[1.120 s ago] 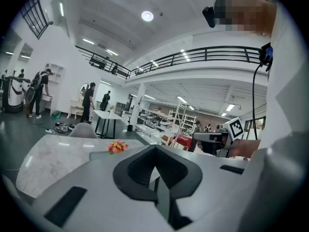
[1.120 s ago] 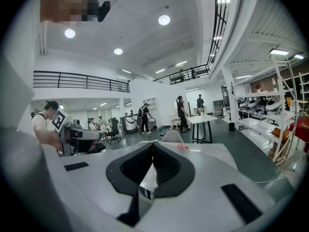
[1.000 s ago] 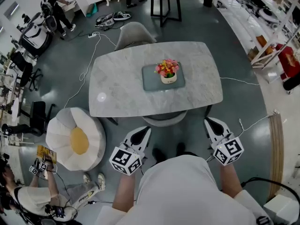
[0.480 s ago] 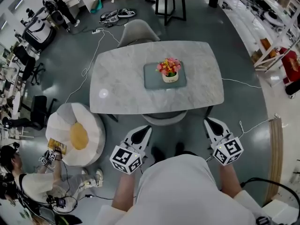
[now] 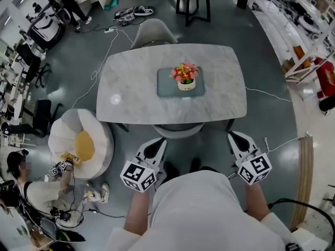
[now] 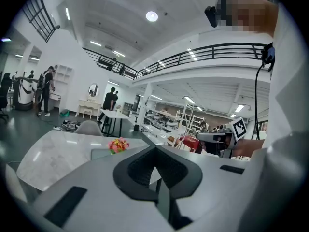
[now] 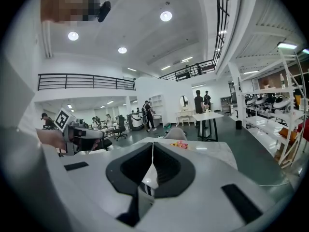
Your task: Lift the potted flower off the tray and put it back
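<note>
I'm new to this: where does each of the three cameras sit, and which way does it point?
Head view: on the person's head, looking steeply down at the table and potted flower; shows torso, forearms, left tool, right tool.
Left gripper view: on the left tool, looking along its shut jaws across the table.
Right gripper view: on the right tool, likewise.
All share the potted flower.

Head view overhead; gripper views level, sharing potted flower (image 5: 186, 75).
</note>
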The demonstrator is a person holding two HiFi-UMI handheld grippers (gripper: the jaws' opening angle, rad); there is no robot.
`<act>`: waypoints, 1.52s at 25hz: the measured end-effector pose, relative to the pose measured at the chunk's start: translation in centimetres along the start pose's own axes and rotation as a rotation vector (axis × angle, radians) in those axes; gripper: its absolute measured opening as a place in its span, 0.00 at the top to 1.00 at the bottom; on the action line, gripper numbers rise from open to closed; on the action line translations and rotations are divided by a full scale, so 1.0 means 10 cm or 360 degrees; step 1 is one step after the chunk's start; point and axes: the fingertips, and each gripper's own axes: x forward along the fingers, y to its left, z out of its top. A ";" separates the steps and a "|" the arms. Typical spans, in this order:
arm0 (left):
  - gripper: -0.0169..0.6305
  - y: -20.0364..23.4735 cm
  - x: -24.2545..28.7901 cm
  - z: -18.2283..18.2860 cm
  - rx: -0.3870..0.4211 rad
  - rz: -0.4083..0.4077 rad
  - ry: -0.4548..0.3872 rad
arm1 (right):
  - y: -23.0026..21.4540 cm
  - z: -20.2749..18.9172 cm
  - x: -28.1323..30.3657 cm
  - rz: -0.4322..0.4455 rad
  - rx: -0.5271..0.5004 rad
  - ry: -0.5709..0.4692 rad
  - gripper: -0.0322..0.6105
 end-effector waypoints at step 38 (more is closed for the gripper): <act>0.97 1.17 0.75 0.24 0.0027 -0.0071 0.0092 | -0.33 0.05 1.35 -0.0023 -0.0034 0.0145 0.92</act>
